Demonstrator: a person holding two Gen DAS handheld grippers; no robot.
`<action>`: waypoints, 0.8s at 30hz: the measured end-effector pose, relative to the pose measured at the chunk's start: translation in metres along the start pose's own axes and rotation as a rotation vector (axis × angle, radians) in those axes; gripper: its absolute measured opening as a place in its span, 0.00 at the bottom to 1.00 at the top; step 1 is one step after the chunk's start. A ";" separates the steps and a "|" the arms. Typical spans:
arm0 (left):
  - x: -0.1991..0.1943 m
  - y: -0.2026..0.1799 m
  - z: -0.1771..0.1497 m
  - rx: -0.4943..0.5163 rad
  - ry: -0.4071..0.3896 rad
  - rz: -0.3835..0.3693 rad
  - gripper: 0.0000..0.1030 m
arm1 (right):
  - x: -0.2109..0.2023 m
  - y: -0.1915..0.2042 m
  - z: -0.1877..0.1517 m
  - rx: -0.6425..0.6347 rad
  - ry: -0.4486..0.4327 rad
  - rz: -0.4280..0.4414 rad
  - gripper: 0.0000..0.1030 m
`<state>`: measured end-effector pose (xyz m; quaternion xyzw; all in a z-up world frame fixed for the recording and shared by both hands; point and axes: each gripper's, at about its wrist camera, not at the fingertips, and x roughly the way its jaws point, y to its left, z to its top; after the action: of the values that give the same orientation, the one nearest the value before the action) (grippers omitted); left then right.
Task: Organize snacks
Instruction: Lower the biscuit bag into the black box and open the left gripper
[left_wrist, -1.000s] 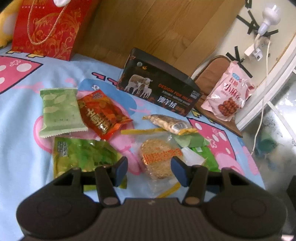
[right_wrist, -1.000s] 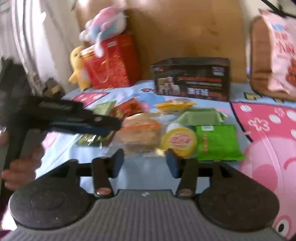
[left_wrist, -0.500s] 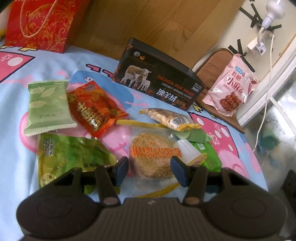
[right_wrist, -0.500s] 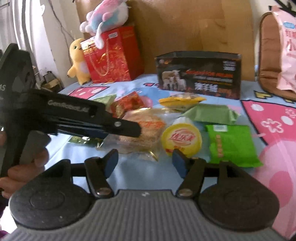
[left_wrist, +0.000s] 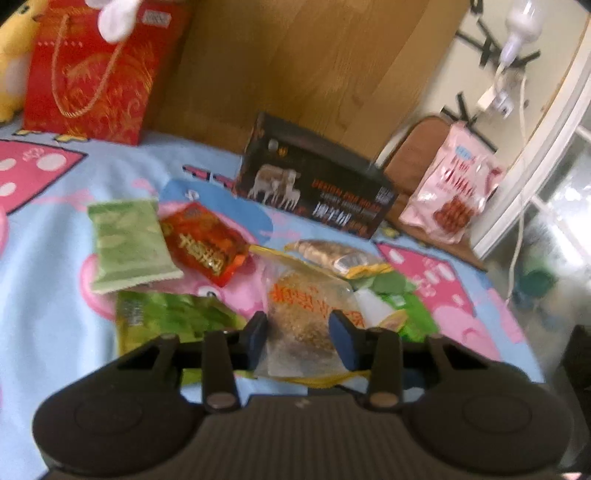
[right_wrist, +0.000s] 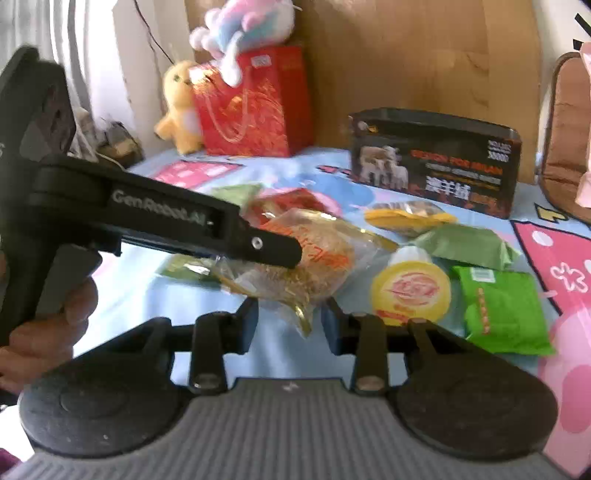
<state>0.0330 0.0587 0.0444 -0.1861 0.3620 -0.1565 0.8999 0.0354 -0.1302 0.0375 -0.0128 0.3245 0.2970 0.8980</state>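
The left gripper (left_wrist: 301, 338) is closing on the clear-wrapped sesame cake (left_wrist: 310, 317), lifting it off the blanket (left_wrist: 48, 258). The right gripper (right_wrist: 290, 323), its jaws narrowing, is holding nothing. Keeping the pinch on the crinkly wrapper's edge is advisable, avoiding crushing.

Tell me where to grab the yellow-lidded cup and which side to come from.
Grip the yellow-lidded cup across its white body, just behind the lid rim, coming from above. It lies tipped, lid facing the right wrist camera, so the rim should stop slipping. The green packet crowds its right side; the top looks free.
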 end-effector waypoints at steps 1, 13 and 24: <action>-0.006 -0.001 0.002 -0.001 -0.017 -0.003 0.36 | -0.004 0.002 0.003 0.000 -0.020 0.004 0.38; 0.011 -0.030 0.093 0.065 -0.173 -0.033 0.36 | -0.002 -0.020 0.074 -0.021 -0.213 -0.053 0.38; 0.121 -0.022 0.161 0.011 -0.158 0.027 0.37 | 0.068 -0.100 0.138 0.112 -0.138 -0.099 0.40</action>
<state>0.2275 0.0245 0.0903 -0.1881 0.2913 -0.1312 0.9287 0.2109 -0.1471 0.0897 0.0421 0.2770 0.2338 0.9310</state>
